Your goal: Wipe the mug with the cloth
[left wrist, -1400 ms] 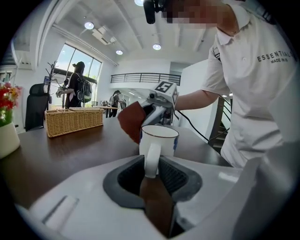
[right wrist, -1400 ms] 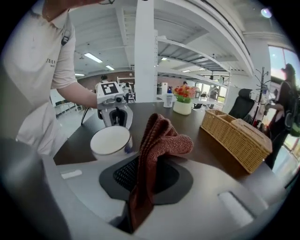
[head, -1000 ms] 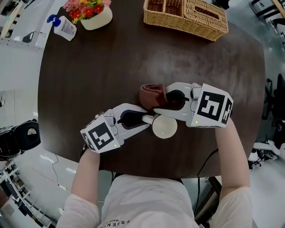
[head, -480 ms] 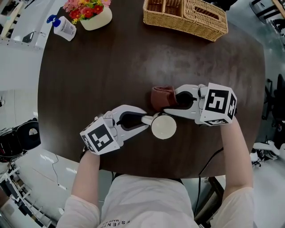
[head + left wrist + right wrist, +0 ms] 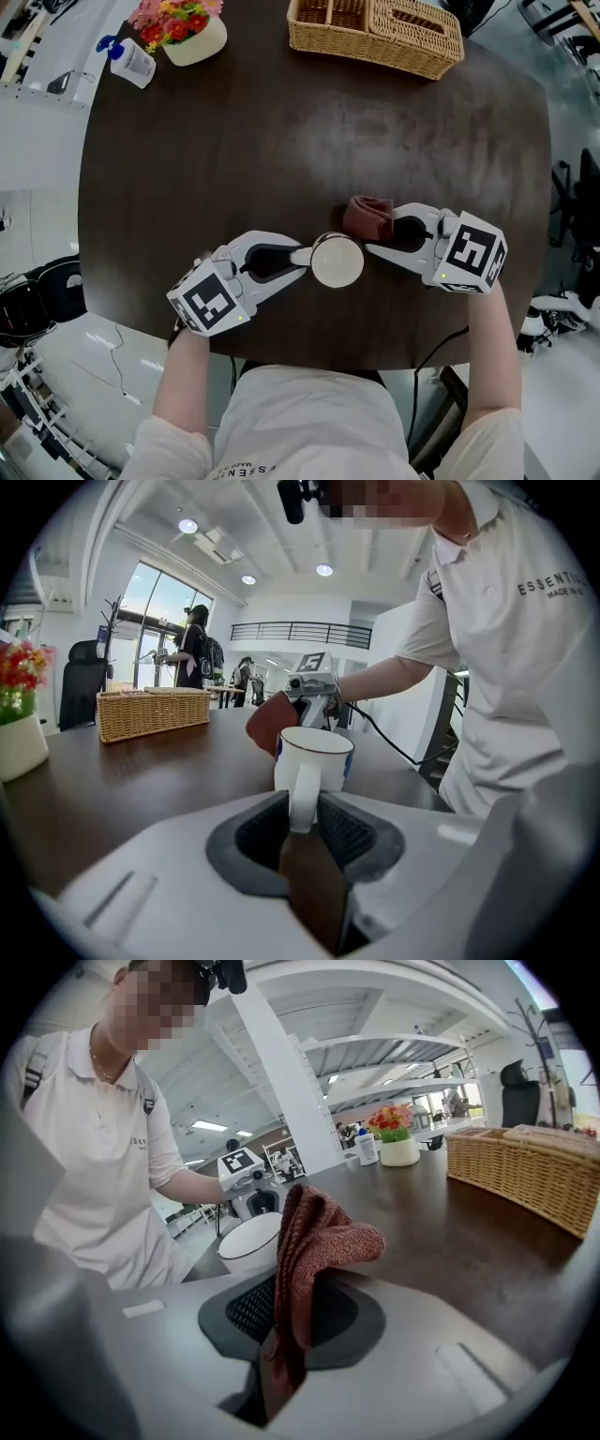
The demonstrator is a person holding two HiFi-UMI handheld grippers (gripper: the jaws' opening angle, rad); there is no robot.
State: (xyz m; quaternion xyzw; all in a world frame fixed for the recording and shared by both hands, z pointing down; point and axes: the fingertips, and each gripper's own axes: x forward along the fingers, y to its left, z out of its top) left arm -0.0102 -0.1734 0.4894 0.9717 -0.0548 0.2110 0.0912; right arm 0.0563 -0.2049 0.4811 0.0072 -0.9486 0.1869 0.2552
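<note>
Two white-shelled grippers low over the near edge of the dark brown wooden table (image 5: 234, 141), one in each hand, bare forearms angled inward from the body, one black-and-white marker cube on each.

Left gripper (image 5: 302, 255) roughly level, pointing right, ribbed grey pads clamped on the thin handle of the single white ceramic mug (image 5: 337, 261). Mug upright on the table close to the near edge, round and glossy, blue print on its side, mouth open upward.

Right gripper (image 5: 373, 238) pointing left and a little away from the body, jaws pinched tight on a fold of the one rust-red knitted cloth (image 5: 368, 216). Cloth bunched and ribbed, rising out of the jaws and drooping over at the top, just beside the far-right side of the mug; contact with it not clear.

Along the far edge, one rectangular woven wicker basket (image 5: 375, 33) with compartments. At the far left corner, one white pot of red, pink and yellow flowers (image 5: 187, 33), and next to it one white bottle with a blue spray top (image 5: 131, 58).
</note>
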